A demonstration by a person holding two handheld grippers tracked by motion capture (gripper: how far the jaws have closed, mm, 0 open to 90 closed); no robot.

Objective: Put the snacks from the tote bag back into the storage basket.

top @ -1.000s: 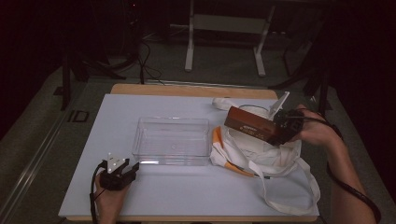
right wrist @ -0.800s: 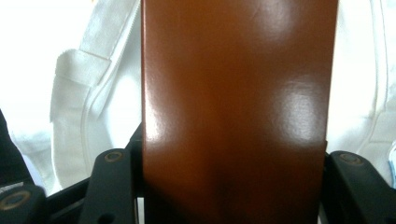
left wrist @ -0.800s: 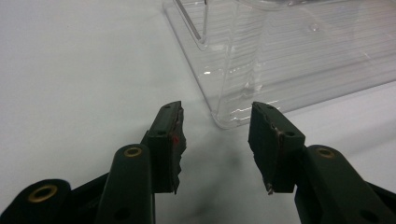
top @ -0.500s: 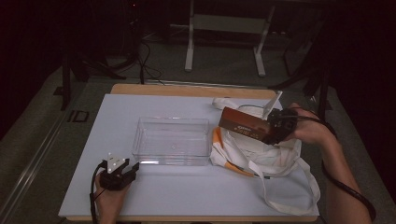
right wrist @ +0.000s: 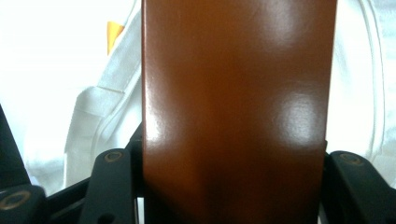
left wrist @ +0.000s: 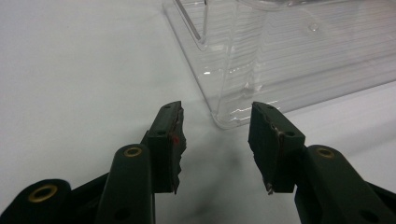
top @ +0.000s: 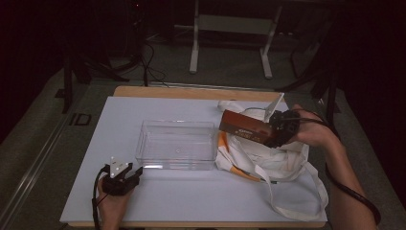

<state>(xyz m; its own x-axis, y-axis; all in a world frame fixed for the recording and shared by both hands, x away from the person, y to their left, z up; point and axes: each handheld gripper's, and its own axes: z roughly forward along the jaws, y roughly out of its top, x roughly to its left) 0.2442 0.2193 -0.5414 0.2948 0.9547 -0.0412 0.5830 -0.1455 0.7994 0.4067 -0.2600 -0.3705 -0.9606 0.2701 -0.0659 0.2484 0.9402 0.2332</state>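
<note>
Lowered glossy brown box (top: 245, 127), leftward

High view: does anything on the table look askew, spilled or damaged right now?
Nothing spilled or broken. The white tote bag lies crumpled, its straps sprawled toward the near table edge. The right tool holds the brown box tilted above the bag. The clear plastic bin sits upright and empty. The left tool rests open beside its near corner.

The clear bin (top: 176, 143) stands mid-table (top: 191, 196), its near corner just ahead of the left claw (top: 125, 175). Left of the bin and in front of it lies open tabletop. Right of the bin, touching it, the white bag (top: 268, 158) and its straps block passage.
</note>
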